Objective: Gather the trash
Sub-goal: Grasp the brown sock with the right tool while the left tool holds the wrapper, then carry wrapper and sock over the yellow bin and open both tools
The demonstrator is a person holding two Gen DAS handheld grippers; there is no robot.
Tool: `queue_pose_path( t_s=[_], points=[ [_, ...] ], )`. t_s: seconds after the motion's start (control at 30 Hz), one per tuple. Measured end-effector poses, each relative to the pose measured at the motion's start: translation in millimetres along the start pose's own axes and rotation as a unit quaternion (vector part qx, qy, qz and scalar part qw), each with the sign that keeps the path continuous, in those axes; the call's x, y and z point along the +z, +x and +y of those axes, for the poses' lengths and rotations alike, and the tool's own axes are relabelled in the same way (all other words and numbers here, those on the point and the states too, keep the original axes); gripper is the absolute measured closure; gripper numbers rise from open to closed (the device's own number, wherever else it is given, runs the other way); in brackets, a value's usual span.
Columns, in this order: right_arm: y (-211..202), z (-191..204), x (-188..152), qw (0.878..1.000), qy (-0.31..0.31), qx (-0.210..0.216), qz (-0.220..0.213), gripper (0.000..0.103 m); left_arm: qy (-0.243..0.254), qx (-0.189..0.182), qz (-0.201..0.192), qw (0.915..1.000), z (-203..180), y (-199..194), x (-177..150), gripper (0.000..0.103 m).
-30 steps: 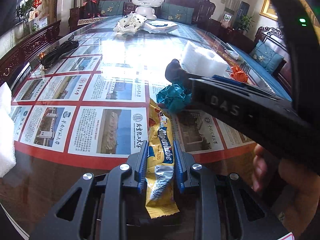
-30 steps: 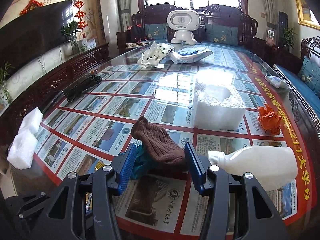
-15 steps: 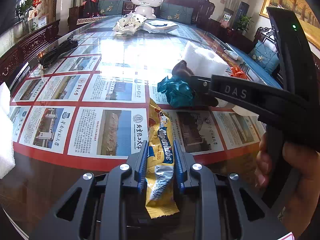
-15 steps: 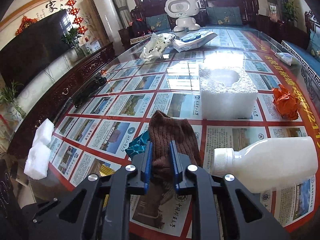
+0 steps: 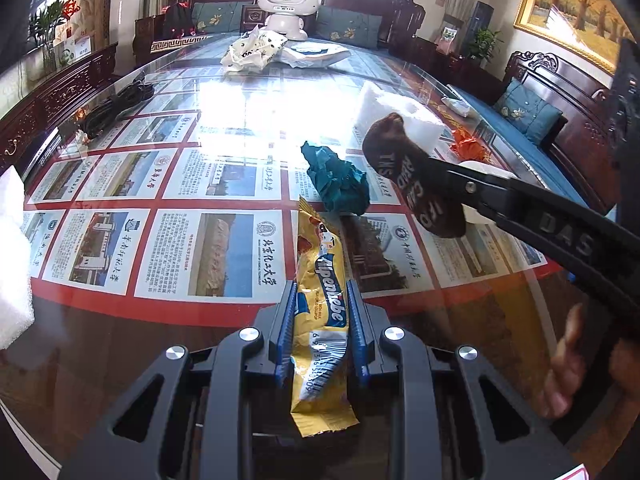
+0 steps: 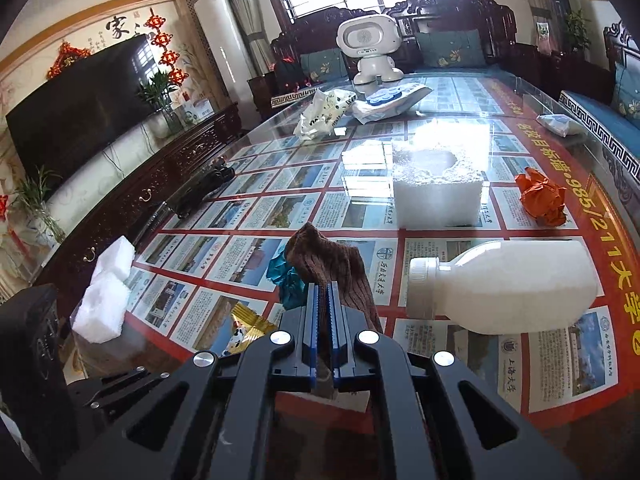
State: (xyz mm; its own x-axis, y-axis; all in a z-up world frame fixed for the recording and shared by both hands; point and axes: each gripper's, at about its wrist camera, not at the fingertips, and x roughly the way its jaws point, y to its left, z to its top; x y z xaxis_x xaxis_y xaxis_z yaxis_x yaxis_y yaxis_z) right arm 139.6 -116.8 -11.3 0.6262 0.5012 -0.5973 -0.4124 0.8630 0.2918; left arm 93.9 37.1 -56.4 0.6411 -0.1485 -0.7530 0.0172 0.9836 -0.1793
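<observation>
Right gripper (image 6: 324,312) is clamped tight on the brown sock (image 6: 332,268); blue pads nearly meet with a fold of knit between them. Sock sticks out at 12 o'clock from the tips and droops to the right side. In the left wrist view the same sock (image 5: 416,188) hangs clear of the glass table (image 5: 240,120), lifted, at about 2 o'clock from the left tool.

Left gripper (image 5: 320,320) is pinching the yellow candy wrapper (image 5: 320,308). Wrapper's long axis runs straight along the fingers, 6 to 12 o'clock, front end out over the table, tail end back between the finger bases. Pads touch both long edges.

Key relation for next move: both tools are loaded, no bin visible in either view, so the drop-off direction can't be told. Likely next is carrying both items off the table.

Remaining trash: teal crumpled paper (image 5: 336,184) at 12 o'clock just beyond the wrapper tip, nearer the left tool; white plastic bottle (image 6: 504,288) lying on its side, cap pointing to 9 o'clock, at 2 o'clock just beside the right tool; orange crumpled paper (image 6: 542,198) further out at 1 o'clock; foam block (image 6: 436,196) at 12 to 1 o'clock.

Pose: the right tool reaches in from the left view's 3 o'clock side, tilted up.
</observation>
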Motion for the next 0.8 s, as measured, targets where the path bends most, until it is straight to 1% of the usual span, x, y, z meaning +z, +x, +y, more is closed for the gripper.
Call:
queue_pose_path(
  t_s=[0.17, 0.27, 0.33, 0.57, 0.67, 0.73, 0.8],
  points=[
    [-46.7, 5.8, -18.9, 1.000, 0.002, 0.003, -0.025, 0.098, 0.016, 0.002, -0.007, 0.9998, -11.6, -17.6, -12.5, 0.078],
    [-81.5, 6.9, -36.8, 0.999, 0.007, 0.001, -0.036, 0.098, 0.028, -0.005, -0.007, 0.9996, -20.5, -30.5, -24.4, 0.078],
    [-103.9, 8.5, -50.7, 0.999, 0.010, -0.002, -0.040, 0.098, 0.036, -0.017, -0.003, 0.9992, -26.5, -39.2, -34.1, 0.078],
    [-173.9, 17.5, -110.8, 0.998, 0.021, -0.022, -0.046, 0.098, 0.077, -0.054, 0.002, 0.9956, -55.6, -79.5, -81.5, 0.078],
    [-193.8, 19.1, -138.1, 0.998, 0.030, -0.035, -0.042, 0.098, 0.097, -0.072, 0.011, 0.9926, -68.2, -92.4, -106.4, 0.078],
    [-204.2, 19.7, -159.0, 0.998, 0.039, -0.044, -0.035, 0.098, 0.108, -0.082, 0.024, 0.9904, -75.5, -98.0, -124.5, 0.078],
    [-209.6, 21.8, -176.1, 0.997, 0.042, -0.057, -0.031, 0.098, 0.120, -0.086, 0.032, 0.9885, -81.2, -101.1, -139.9, 0.078]
  ],
)
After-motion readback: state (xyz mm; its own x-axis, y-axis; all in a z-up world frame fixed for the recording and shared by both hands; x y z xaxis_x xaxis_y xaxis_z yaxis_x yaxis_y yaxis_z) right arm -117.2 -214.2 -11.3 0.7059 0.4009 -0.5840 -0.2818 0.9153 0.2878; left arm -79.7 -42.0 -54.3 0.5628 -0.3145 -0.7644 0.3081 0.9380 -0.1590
